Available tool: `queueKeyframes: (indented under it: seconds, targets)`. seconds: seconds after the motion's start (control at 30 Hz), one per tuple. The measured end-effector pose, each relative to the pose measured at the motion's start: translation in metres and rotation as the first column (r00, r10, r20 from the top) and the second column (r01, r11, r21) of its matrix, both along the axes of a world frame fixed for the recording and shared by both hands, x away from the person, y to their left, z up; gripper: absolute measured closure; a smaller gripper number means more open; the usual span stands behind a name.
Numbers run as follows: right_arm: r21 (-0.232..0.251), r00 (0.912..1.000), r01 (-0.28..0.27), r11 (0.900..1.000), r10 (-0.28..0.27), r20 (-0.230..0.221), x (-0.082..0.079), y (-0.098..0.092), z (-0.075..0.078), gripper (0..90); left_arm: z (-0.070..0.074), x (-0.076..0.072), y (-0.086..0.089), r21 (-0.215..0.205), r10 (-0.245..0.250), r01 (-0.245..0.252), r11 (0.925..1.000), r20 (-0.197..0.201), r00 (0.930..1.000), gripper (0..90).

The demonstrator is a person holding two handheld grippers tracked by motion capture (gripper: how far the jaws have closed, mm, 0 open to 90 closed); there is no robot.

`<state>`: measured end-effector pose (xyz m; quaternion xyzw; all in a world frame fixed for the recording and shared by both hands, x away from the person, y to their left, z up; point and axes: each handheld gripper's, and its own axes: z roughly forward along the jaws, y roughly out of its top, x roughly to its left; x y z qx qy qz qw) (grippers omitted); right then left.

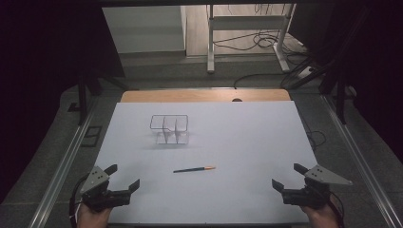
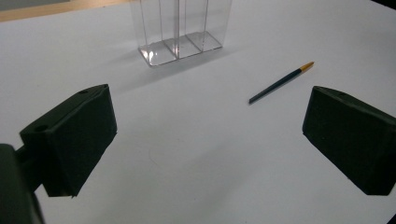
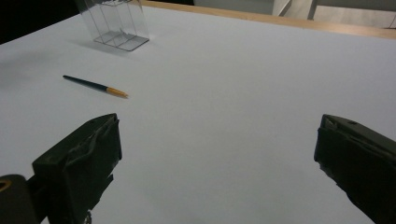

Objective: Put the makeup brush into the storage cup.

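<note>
A dark pen with an orange tip (image 1: 194,169) (image 2: 280,83) (image 3: 95,86) lies flat near the middle of the white table sheet (image 1: 237,142). Behind it, to the left, stands a clear plastic box with inner dividers (image 1: 170,128) (image 2: 180,29) (image 3: 114,23), upright and empty. My left gripper (image 1: 124,176) (image 2: 208,140) rests at the near left corner, jaws wide apart with nothing between them. At the near right corner my right gripper (image 1: 289,175) (image 3: 217,165) is also open and empty. Both are well short of the pen.
A wooden table edge (image 1: 204,95) shows beyond the sheet. Behind it on the floor stand a metal frame (image 1: 247,35) and loose cables (image 1: 266,42). Rails (image 1: 62,171) run along both sides of the table.
</note>
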<state>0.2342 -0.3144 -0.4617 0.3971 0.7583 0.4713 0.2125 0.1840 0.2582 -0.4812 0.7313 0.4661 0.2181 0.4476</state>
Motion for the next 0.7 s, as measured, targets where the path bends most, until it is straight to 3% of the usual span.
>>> queueKeyframes:
  seconds: [0.17,0.27,0.4,0.47,0.7]
  targets:
    - [-0.001,0.9997,-0.023,1.0,0.023,0.006,-0.0003,0.0022,0.0002,0.2,0.0004,0.0007,-0.0016,-0.007,-0.014,0.014,0.9999,-0.014,0.9998,3.1]
    - [-0.005,0.9994,-0.032,0.999,0.032,0.011,-0.0009,0.0034,0.0008,0.1,-0.0001,0.0009,-0.0052,0.018,-0.027,0.027,0.9995,-0.017,0.9995,3.2]
    - [-0.01,0.9993,-0.034,0.999,0.034,0.015,-0.0009,0.0039,0.0009,0.1,-0.0002,0.0001,-0.006,0.042,0.002,-0.001,0.9991,-0.023,0.9997,4.4]
    - [-0.012,0.9992,-0.038,0.999,0.038,0.014,-0.0008,0.0041,0.0008,0.1,-0.0003,0.0002,-0.0037,0.013,0.001,0.0,0.9999,-0.02,0.9998,4.5]
    - [-0.018,0.9979,-0.064,0.998,0.064,0.007,-0.0009,0.0068,0.0005,0.0,0.0,-0.0005,-0.0019,0.002,-0.001,0.001,1.0,0.013,0.9999,4.8]
